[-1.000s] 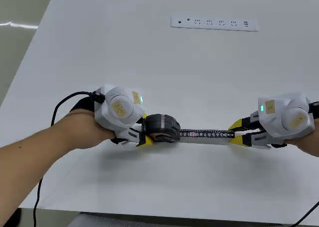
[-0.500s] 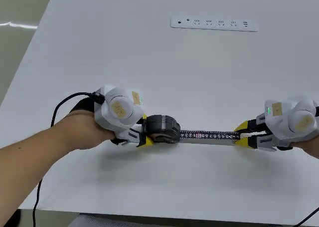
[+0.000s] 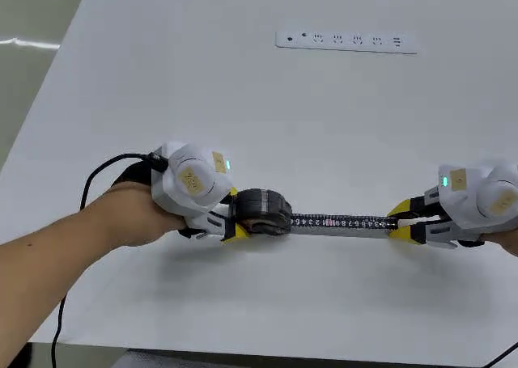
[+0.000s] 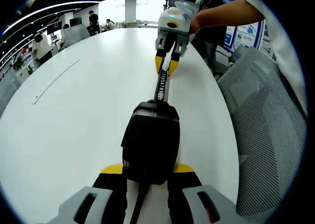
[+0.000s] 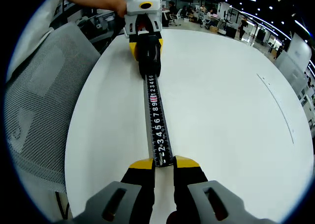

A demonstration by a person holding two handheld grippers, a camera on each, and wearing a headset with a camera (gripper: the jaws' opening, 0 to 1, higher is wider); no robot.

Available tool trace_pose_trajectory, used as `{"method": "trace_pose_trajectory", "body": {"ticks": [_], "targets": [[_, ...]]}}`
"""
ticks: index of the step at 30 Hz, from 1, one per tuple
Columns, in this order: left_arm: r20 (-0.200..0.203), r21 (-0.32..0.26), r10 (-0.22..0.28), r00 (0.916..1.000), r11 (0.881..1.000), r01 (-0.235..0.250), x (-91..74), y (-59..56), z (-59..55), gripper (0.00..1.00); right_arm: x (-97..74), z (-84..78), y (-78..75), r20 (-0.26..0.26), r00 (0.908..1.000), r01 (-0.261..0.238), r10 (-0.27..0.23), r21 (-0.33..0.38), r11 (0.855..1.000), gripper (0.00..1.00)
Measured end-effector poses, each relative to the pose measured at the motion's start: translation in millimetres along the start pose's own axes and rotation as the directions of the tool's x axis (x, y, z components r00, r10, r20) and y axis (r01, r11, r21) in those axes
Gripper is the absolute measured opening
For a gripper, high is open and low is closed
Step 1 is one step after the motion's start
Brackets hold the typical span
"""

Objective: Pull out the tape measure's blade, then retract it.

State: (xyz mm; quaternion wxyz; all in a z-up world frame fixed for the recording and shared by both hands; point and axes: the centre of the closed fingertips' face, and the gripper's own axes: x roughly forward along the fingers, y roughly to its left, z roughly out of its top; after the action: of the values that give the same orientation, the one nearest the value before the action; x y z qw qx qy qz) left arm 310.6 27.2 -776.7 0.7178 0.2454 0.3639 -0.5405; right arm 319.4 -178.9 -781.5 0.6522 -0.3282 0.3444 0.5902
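Where the white worktop (image 3: 243,101) nears the person's edge, the black tape measure (image 3: 263,212) sits with its blade (image 3: 340,222) drawn out in a straight line toward the right, low along the surface. The left hand-held gripper (image 3: 235,214) is clamped on the tape measure — in the left gripper view its yellow-tipped jaws press against both sides of the black body, and the blade runs away from it to the other tool. The right hand-held gripper (image 3: 402,221) pinches the blade's free end between its yellow tips; in the right gripper view the printed numbers run from that end up toward the tape measure, with a red mark partway along. Each tool is held in one of the person's hands, well apart from the other, with the blade spanning the gap between them. A white power strip (image 3: 346,41) lies far back on the worktop, and a black cable (image 3: 89,190) trails off the left hand-held gripper over the near edge. A grey mesh chair (image 4: 266,115) stands beside the worktop.
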Motion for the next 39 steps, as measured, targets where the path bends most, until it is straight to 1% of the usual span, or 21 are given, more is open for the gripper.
{"method": "trace_pose_trajectory", "body": {"ticks": [8,15,23,39], "targets": [[0.0,0.002,0.001,1.0,1.0,-0.001,0.0,-0.8,0.8,0.28,-5.9,-9.9,0.1,-0.016,0.9999,-0.001,0.001,0.006,1.0,0.09],[0.0,-0.001,0.001,1.0,1.0,-0.001,-0.2,-1.1,1.4,0.28,-11.3,-15.3,-0.5,-0.027,0.9996,0.002,-0.002,0.008,1.0,0.09],[-0.001,-0.001,0.001,1.0,1.0,-0.001,-0.5,-1.7,2.0,0.28,-16.6,-21.7,-2.5,-0.036,0.9993,0.011,-0.011,0.012,1.0,0.09],[-0.002,-0.002,0.002,1.0,1.0,-0.002,0.4,-2.7,2.1,0.28,-27.4,-40.1,-3.3,-0.056,0.9982,0.025,-0.024,0.032,0.999,0.09]]}}
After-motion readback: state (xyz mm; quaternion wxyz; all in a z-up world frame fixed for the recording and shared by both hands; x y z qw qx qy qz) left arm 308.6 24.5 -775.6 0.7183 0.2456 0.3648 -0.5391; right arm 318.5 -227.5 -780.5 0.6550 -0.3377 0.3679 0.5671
